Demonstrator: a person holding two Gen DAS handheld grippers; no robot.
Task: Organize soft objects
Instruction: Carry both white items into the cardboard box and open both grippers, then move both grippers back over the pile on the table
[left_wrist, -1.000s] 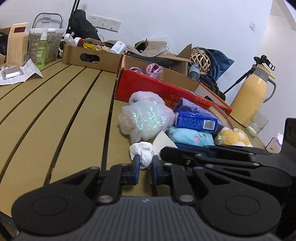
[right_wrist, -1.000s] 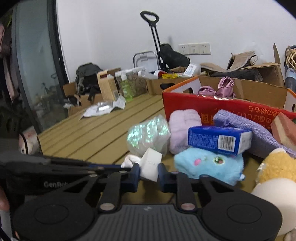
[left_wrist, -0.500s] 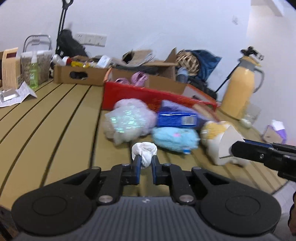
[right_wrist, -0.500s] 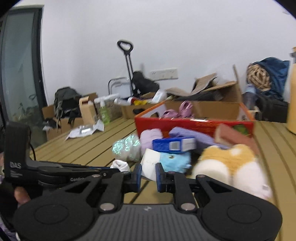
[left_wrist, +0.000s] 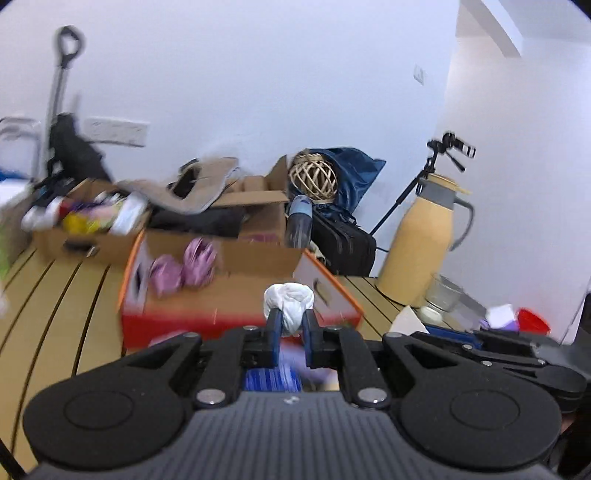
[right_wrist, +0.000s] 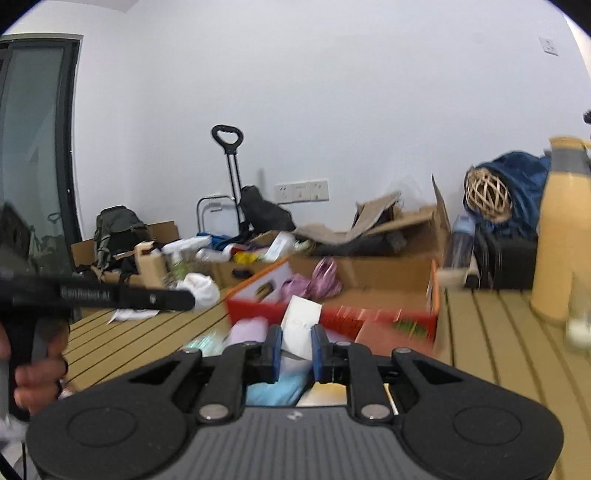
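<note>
My left gripper (left_wrist: 290, 316) is shut on a white knotted cloth ball (left_wrist: 290, 297), held up in front of the open red cardboard box (left_wrist: 236, 314). Two purple fabric items (left_wrist: 184, 264) lie inside that box. My right gripper (right_wrist: 296, 332) is shut on a white wedge-shaped soft pad (right_wrist: 301, 319), also raised before the red box (right_wrist: 373, 315). In the right wrist view the left gripper's finger (right_wrist: 155, 297) reaches in from the left with the cloth ball (right_wrist: 201, 288). A blue plush (right_wrist: 277, 387) and a pink roll (right_wrist: 247, 332) lie below, partly hidden.
On the slatted wooden table, a yellow thermos jug (left_wrist: 424, 243) and a glass jar (left_wrist: 441, 295) stand right of the box. Brown cartons (left_wrist: 92, 236), a black bag (left_wrist: 343, 243) and a wicker ball (left_wrist: 314, 179) crowd the back. A hand (right_wrist: 37, 373) grips the left tool.
Both grippers have risen off the table with their white items and swung toward the red box. The pile of soft things has dropped low, mostly behind the gripper bodies.
</note>
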